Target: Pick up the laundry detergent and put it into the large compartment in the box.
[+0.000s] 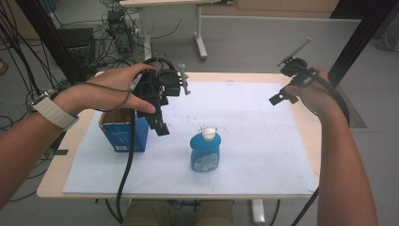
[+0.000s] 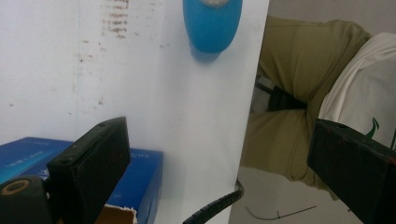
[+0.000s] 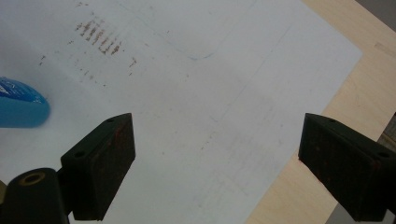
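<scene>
Left gripper view alone shows the blue box's (image 2: 140, 175) torn flap.

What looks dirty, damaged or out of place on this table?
The white sheet carries rows of small brown specks behind the blue bottle, like a stain. The blue box stands open at the sheet's left edge, and its cardboard edge looks torn in the left gripper view. The bottle stands upright; nothing is spilled.

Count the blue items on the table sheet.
2. A blue bottle with a white cap lies mid-sheet, near the front edge. A blue box, top open, stands at the sheet's left edge under the left gripper. Nothing else blue shows there.
</scene>
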`<state>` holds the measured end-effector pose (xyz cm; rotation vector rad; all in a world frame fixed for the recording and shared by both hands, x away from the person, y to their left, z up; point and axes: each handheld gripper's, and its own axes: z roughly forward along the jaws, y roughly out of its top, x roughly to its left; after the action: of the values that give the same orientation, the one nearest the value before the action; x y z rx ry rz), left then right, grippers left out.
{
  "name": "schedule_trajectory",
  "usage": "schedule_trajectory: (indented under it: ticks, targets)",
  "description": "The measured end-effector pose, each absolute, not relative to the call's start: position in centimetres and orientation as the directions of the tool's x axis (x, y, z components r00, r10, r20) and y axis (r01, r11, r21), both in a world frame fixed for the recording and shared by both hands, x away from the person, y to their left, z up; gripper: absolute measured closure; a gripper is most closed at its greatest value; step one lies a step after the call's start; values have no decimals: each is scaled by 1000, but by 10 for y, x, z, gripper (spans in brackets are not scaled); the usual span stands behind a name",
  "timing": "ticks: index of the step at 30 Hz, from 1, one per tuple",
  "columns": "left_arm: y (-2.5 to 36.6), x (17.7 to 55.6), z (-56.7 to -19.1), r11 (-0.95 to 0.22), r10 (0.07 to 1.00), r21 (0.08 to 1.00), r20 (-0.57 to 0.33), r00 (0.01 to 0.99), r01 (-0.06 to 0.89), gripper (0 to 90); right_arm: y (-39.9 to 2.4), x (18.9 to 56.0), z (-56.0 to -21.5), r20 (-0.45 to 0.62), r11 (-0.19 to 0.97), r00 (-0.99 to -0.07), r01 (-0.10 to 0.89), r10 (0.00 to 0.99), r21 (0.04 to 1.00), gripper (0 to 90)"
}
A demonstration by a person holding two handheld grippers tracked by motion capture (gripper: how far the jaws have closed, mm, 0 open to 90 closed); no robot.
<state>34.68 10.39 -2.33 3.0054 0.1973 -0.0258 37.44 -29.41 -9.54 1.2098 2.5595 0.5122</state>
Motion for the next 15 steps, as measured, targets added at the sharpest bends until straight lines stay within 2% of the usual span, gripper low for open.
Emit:
schedule_trajectory:
  ticks: [15]
  targets:
    - [51,349,-38,-984,132,114,-37,991,136,65,-291,377,-99,-80,591,-621,688,780,421,108]
